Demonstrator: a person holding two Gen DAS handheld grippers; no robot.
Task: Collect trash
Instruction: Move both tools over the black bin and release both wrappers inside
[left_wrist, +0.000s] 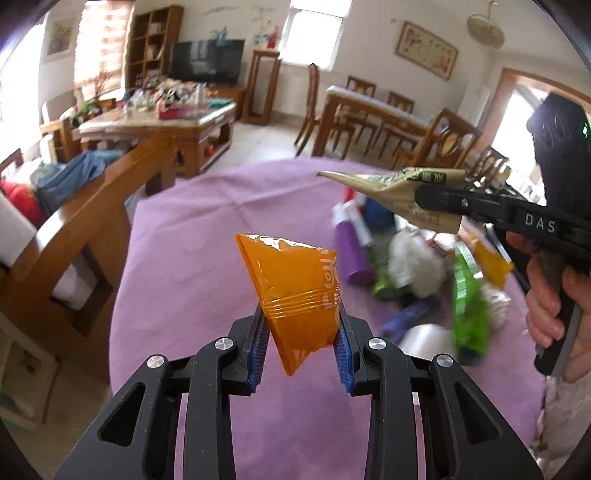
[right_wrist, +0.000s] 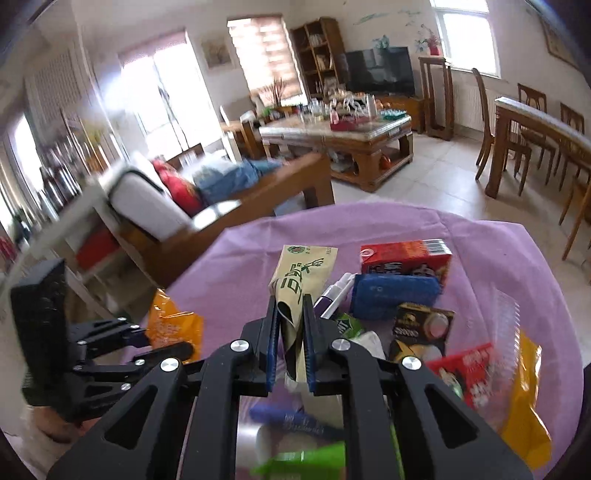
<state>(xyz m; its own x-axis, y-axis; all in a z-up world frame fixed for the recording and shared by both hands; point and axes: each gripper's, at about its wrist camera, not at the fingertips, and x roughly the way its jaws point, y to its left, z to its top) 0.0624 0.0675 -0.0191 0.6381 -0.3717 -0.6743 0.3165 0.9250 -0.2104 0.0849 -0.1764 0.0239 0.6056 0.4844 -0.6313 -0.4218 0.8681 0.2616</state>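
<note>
Trash pile is blurred; left gripper jaws clamp orange wrapper, right gripper jaws gold packet.

A crinkled orange wrapper stands pinched upright above the purple cloth. A creased gold-green packet is held aloft too. The remaining trash pile lies heaped on the cloth.
</note>
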